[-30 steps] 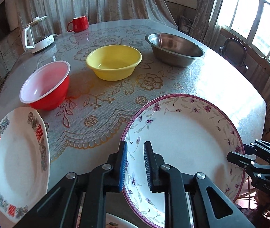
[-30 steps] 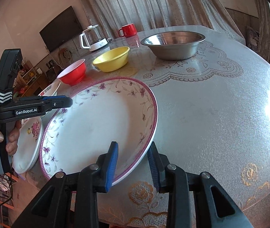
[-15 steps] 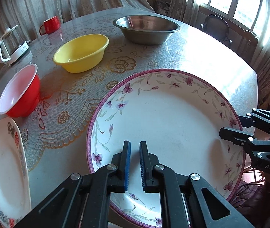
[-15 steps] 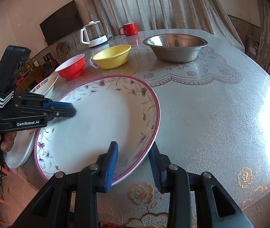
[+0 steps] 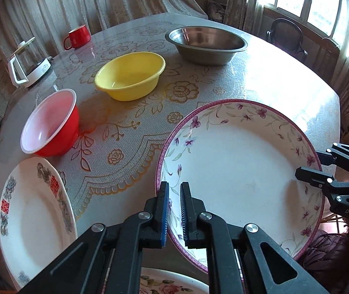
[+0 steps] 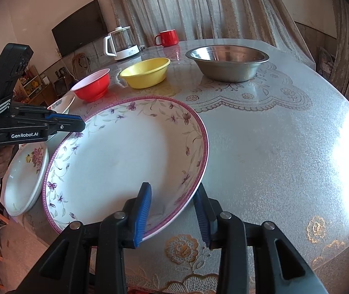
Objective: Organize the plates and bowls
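While the floral plate (image 6: 115, 161) sits tilted at the table (image 6: 284, 147) edge, the left gripper (image 5: 173, 210) pinches its near rim and the right gripper (image 6: 174, 210) straddles the opposite rim, seemingly not quite closed, with red bowl (image 5: 51, 125), yellow bowl (image 5: 130, 74) and steel bowl (image 5: 206, 44) beyond.

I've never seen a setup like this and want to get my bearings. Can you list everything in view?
big plate: one, white with purple flowers, front, between both grippers
small plates: two, white; red-lettered plate at the table's left edge, rose plate partly under the big plate
red bowl: one, beyond the red-lettered plate
yellow bowl: one, middle
steel bowl: one, silver, far right
mug: one, red, far side
kettle: one, white and glass, far left
table: one, patterned cover
television: one, black, wall
left gripper: black, clamped on the big plate's rim
right gripper: black, astride the opposite rim
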### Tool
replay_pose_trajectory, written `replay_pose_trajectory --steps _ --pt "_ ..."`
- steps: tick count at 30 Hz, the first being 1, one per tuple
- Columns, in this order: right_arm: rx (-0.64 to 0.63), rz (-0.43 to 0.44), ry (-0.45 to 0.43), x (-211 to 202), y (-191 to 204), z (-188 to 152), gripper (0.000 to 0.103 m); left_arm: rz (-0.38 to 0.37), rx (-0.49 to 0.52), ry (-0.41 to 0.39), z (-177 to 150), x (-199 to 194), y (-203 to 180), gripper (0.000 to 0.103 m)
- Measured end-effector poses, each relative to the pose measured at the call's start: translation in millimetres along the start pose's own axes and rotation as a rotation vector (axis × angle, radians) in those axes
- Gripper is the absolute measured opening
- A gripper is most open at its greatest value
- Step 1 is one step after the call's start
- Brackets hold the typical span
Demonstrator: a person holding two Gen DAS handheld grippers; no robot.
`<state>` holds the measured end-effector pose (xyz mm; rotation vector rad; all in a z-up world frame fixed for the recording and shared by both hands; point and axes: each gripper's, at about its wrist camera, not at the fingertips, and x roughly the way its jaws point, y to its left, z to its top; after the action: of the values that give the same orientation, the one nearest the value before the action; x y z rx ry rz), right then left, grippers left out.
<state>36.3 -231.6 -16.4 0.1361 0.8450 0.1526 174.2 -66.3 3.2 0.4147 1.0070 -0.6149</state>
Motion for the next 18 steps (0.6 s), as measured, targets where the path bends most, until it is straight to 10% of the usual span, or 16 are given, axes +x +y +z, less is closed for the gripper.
replay_pose_trajectory --steps 18 --pt "-0.003 0.003 -0.003 0 0 0 0.036 -0.122 0.018 0.024 -10 -1 11 0.008"
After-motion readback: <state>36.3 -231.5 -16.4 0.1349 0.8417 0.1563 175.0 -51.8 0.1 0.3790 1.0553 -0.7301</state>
